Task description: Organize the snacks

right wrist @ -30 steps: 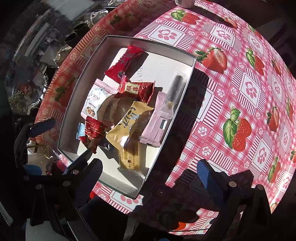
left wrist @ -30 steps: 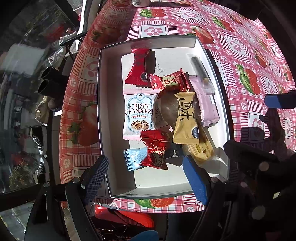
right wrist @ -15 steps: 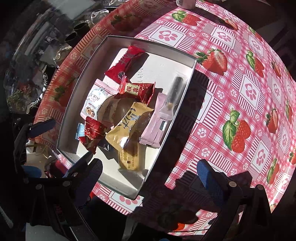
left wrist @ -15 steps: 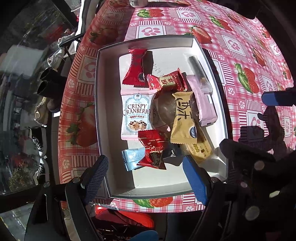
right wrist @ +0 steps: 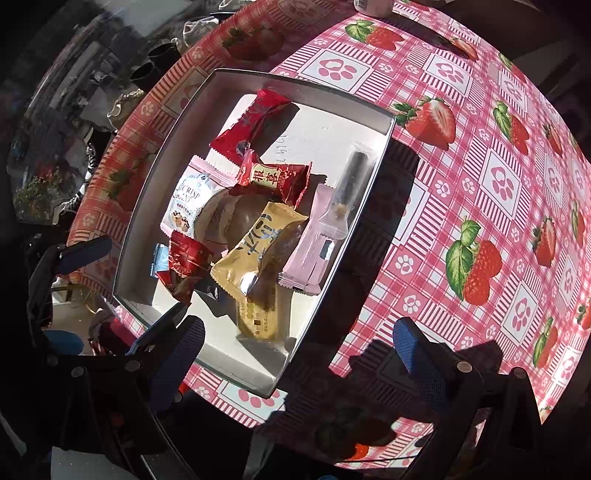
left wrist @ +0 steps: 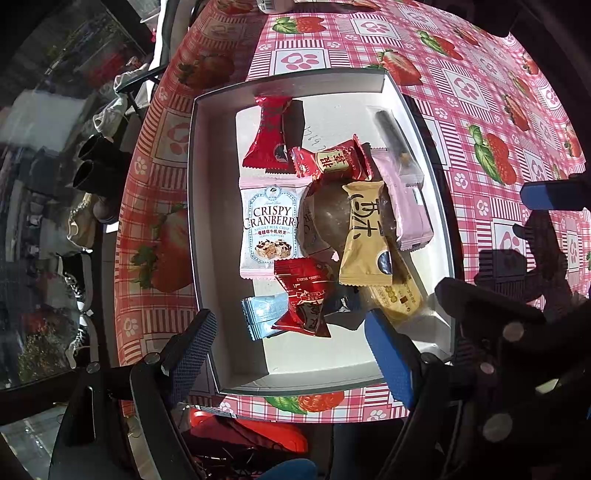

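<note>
A shallow white box [left wrist: 207,221] [right wrist: 144,229] lies on the strawberry tablecloth with several wrapped snacks piled in it. Among them are a Crispy Cranberry packet [left wrist: 267,229], a yellow packet [left wrist: 364,236] [right wrist: 258,247], a pink packet [left wrist: 406,199] [right wrist: 314,251], red packets [left wrist: 267,136] [left wrist: 304,295], a light blue packet [left wrist: 264,315] and a dark stick in clear wrap [left wrist: 393,142]. My left gripper [left wrist: 291,350] hangs open above the box's near end, holding nothing. My right gripper [right wrist: 295,358] is open and empty over the box's near right corner and the cloth.
The tablecloth [right wrist: 480,184] spreads bare to the right of the box. The table edge [left wrist: 125,240] drops off close to the box's left side, with shoes [left wrist: 79,225] on the floor below. A white container [left wrist: 275,4] stands at the far edge.
</note>
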Motion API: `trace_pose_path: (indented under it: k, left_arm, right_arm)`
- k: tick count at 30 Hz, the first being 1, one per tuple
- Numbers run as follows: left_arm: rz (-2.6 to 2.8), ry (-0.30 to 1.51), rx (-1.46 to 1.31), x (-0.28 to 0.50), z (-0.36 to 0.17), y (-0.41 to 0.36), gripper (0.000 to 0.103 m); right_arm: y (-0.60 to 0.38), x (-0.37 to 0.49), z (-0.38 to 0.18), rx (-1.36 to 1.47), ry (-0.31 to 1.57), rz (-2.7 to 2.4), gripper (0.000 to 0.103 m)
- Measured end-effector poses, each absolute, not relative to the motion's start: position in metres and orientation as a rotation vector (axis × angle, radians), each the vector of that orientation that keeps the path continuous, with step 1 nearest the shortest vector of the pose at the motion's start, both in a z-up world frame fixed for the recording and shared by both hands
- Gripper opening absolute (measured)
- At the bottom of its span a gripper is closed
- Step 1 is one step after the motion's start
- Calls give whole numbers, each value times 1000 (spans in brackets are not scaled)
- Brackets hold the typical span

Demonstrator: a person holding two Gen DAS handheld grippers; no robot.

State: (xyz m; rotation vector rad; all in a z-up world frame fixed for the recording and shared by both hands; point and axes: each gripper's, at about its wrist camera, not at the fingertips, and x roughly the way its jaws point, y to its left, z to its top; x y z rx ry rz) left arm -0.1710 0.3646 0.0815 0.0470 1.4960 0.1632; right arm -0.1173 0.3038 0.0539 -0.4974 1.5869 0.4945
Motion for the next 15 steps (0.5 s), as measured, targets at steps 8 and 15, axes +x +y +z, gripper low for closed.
trace_pose_path:
  k: [8,15]
  left_arm:
    - [165,1500,44,-171,80,365,85]
    - [146,1467,16,-173,84,367,85]
  right_arm:
    - [304,-117,54,-497,1588,494,103]
    - [300,-118,53,-490,1589,493,103]
